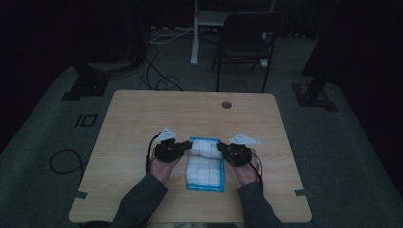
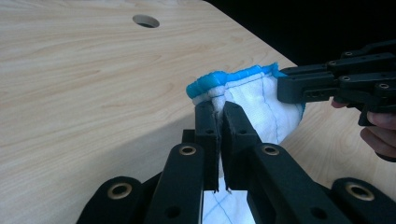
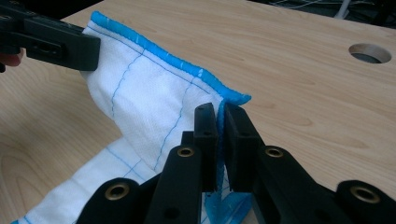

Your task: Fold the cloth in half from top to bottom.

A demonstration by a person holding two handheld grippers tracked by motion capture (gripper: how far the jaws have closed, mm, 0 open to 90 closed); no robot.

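Pinching opposite corners of the white blue-edged cloth (image 1: 205,161), left gripper (image 1: 186,147) and right gripper (image 1: 222,148) level, facing inward, jaws clamped, lifted edge parallel to table (image 1: 142,118) front edge.

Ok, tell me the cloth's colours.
Cloth: white, blue stitched grid, bright blue edging; clearest in the right gripper view.

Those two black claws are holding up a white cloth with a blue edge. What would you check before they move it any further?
1. Left gripper pinches a corner of the cloth: ok.
2. Right gripper pinches the other corner: ok.
3. Blue edge spans between both grippers without twisting: ok.
4. Lower part of the cloth lies flat on the table: ok.
5. Bare wood ahead for laying it down: ok.
6. How many layers each grip holds: cannot tell.
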